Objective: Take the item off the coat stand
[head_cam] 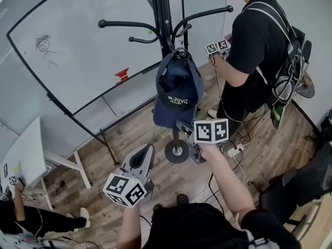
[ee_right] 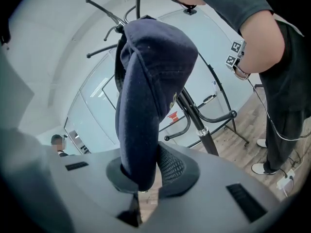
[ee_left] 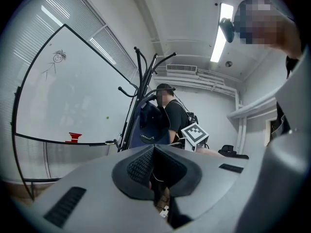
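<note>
On coat stand (head_cam: 165, 14): cap (head_cam: 176, 87), hook hidden; R gripper (ee_right: 142, 173) jaws pinch brim (ee_right: 138, 140); L gripper (ee_left: 153, 152) jaws together.

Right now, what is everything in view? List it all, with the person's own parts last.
cap: one, navy, hanging on the coat stand, centre
coat stand: one, black, centre, round base on the floor
whiteboard: one, white with a black frame, left, behind the stand
red item: one, on the whiteboard's ledge, too small to name
table: one, white, far left
power strip: one, white, on the floor right of the stand's base
floor: wood, brown
bystander: one, black shirt, upper right
second person: one, dark clothes, bottom left
left tool: one, grey, shut, empty
right tool: one, grey, shut on the cap's lower edge
</note>
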A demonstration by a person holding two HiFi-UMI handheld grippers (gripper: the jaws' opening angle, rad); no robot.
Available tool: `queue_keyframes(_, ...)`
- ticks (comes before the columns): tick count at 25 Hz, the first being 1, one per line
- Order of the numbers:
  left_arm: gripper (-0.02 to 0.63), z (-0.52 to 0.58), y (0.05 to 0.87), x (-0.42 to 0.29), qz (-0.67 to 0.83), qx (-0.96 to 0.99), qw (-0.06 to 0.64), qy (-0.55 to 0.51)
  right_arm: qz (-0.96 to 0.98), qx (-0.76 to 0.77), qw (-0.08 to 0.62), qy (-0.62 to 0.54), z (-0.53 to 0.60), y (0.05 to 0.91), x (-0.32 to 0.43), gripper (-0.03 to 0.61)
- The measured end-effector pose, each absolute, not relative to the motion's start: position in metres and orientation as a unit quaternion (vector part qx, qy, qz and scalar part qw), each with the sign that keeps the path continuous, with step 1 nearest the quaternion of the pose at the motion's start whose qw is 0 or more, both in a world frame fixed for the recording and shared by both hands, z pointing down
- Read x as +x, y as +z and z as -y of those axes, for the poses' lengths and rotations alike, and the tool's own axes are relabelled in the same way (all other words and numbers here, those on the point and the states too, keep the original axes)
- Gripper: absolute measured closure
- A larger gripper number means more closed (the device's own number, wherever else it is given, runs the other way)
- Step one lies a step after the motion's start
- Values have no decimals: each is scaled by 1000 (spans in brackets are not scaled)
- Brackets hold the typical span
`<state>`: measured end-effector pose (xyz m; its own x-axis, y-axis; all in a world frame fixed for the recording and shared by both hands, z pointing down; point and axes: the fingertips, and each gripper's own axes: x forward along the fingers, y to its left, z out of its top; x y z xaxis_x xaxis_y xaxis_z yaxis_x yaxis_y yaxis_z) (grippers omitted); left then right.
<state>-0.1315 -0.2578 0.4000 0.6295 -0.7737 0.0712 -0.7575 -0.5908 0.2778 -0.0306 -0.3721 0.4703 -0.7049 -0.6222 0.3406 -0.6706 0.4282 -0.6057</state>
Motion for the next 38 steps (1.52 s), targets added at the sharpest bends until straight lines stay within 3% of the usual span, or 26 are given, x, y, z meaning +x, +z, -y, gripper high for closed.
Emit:
queue_keyframes(25,600,257,399,-138,446,883,143,-28,841,399,62,361,388,497,-27,526)
queue_keyframes(34,600,255,400,-138,445,885,139,-29,842,404,64,352,392,497,-25,383)
queue_keyframes(38,600,254,400,-137,443,886,136,-29,841,411,59,347,393,494,-22,350)
